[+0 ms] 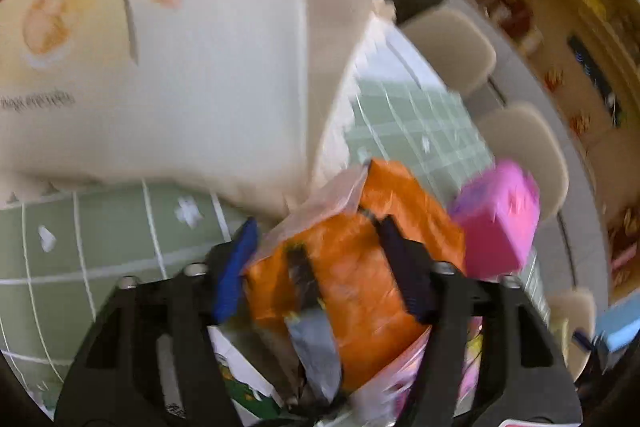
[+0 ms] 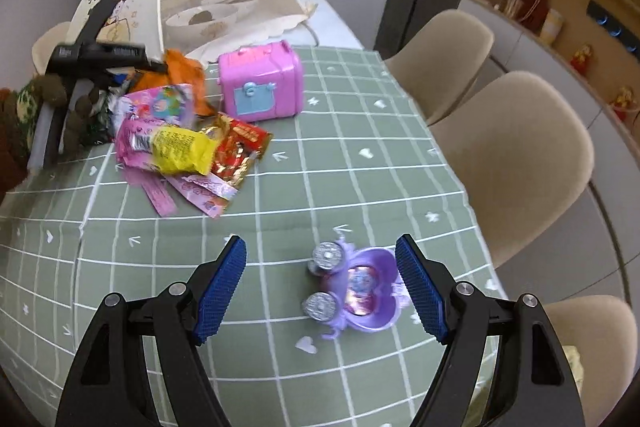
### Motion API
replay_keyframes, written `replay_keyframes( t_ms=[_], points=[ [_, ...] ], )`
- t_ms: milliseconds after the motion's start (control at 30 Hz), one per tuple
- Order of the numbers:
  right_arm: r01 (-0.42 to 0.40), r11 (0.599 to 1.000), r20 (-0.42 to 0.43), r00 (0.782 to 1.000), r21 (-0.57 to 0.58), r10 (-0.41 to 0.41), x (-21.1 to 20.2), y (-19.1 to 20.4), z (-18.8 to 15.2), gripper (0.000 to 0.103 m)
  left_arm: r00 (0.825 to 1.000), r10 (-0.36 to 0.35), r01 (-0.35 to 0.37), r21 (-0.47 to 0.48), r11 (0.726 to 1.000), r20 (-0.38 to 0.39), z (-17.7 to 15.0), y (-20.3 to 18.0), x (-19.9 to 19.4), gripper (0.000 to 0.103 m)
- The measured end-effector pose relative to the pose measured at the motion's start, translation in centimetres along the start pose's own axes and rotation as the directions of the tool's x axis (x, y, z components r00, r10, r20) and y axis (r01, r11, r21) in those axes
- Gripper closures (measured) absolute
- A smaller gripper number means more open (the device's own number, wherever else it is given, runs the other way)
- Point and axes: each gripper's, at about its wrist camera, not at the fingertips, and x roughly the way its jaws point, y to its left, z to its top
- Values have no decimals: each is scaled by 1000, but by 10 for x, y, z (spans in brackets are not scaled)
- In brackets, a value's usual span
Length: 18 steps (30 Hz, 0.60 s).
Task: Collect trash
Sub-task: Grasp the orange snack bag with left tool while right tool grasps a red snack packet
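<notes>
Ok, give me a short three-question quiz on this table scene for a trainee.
1. True or false: the right hand-held gripper stands open, holding nothing.
2. What sits between the fingers of the left hand-held gripper? A yellow wrapper; B orange wrapper; C red wrapper.
3. What colour is the toy carriage on the tablecloth?
Key: 1 true; 2 B; 3 purple.
</notes>
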Motion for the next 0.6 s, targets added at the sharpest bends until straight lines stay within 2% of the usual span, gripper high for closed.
replay_keyframes(
  t_ms=[100,200,400,600],
  points=[
    [-75,997,-4,997,3,75,5,6,6,30,1000,-1,3,56,998,-28,-26,-12,-7,79],
    [-134,991,-4,991,-21,134,9,17,18,30,998,-48,50,43,998,-37,-47,-15,-28,86],
    [-123,991,25,992,-60,124,26,30,45,30,994,-104,104,41,994,13,-85,-23,-87,90],
    [-128,983,-45,991,-135,123,85,37,79,30,993,-114,114,55,992,0,-118,-27,-111,88]
  ],
)
